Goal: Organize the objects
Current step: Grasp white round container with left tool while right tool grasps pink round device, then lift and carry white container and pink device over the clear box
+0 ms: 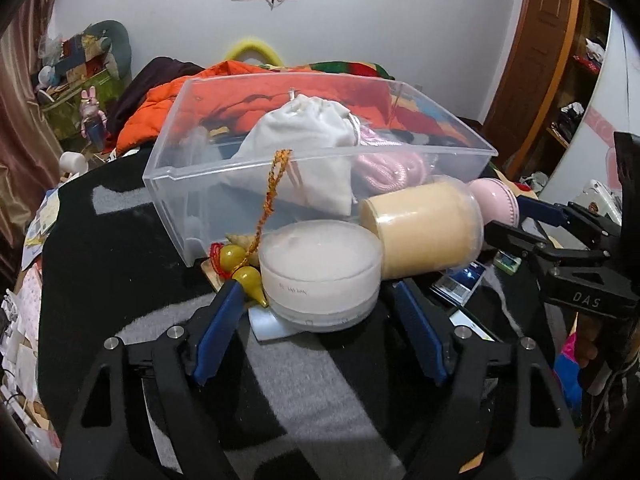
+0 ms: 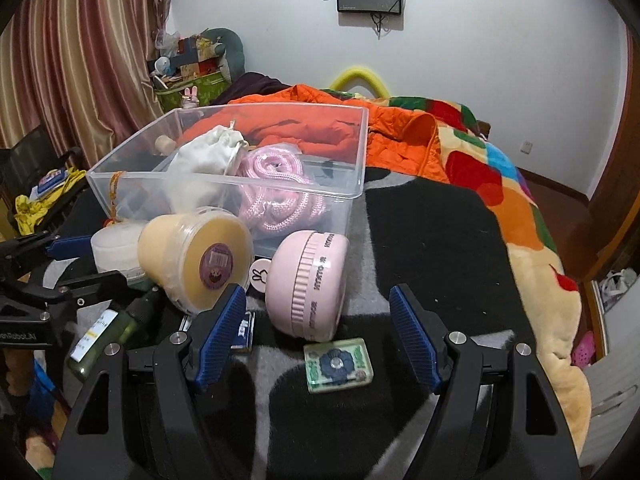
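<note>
A clear plastic bin [image 1: 172, 172] [image 2: 224, 184] stands on the black and grey blanket, holding a white pouch [image 1: 304, 148] [image 2: 204, 152] and pink rope [image 1: 384, 168] [image 2: 276, 188]. In front of it lie a round white tub [image 1: 320, 272] [image 2: 114, 248], a cream jar on its side [image 1: 424, 228] [image 2: 192, 260], a pink round device [image 2: 308, 284] [image 1: 496, 200], yellow gourd charms [image 1: 244, 272] and a small green flower block [image 2: 340, 364]. My left gripper [image 1: 320, 320] is open, its fingers either side of the white tub. My right gripper [image 2: 320, 320] is open around the pink device.
A green bottle [image 2: 108, 332] and small packets [image 1: 460, 284] lie beside the jar. An orange jacket [image 2: 400, 140] and a colourful quilt [image 2: 500, 184] lie behind and right of the bin. Papers [image 1: 24, 300] clutter the left edge.
</note>
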Available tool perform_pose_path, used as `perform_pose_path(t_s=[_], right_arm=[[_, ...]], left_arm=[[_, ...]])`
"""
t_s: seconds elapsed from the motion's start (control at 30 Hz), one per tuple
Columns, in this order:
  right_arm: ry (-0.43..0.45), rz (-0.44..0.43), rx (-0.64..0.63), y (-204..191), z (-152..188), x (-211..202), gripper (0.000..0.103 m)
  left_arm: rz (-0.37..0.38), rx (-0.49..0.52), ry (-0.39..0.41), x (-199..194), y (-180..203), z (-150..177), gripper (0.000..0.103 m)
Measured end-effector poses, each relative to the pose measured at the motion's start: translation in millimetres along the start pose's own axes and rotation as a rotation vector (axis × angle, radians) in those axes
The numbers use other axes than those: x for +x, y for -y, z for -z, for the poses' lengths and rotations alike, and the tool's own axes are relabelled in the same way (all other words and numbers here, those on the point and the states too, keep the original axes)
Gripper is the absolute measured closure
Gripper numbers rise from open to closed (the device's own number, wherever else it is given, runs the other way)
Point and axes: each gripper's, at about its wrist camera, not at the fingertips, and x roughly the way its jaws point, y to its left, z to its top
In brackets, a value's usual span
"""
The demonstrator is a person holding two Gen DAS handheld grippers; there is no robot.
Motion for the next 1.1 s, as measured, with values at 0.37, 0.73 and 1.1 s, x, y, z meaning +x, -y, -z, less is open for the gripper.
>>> perform_pose_path(t_s=[0.37, 0.73, 1.1], right_arm=[[0.001, -0.045, 0.029, -3, 0, 14, 0.061], [0.014, -0.083, 0.049, 0, 6, 2, 0.062], [0.086, -0.102, 0.059, -3, 0, -26, 0.062]], left_arm=[[-0.007, 0.006, 0.025, 9, 4, -10, 0.025], [0.025, -0.014, 0.057, -11, -5, 2, 0.040], [-0.037, -0.050, 0.107, -44, -20, 15, 0.040]])
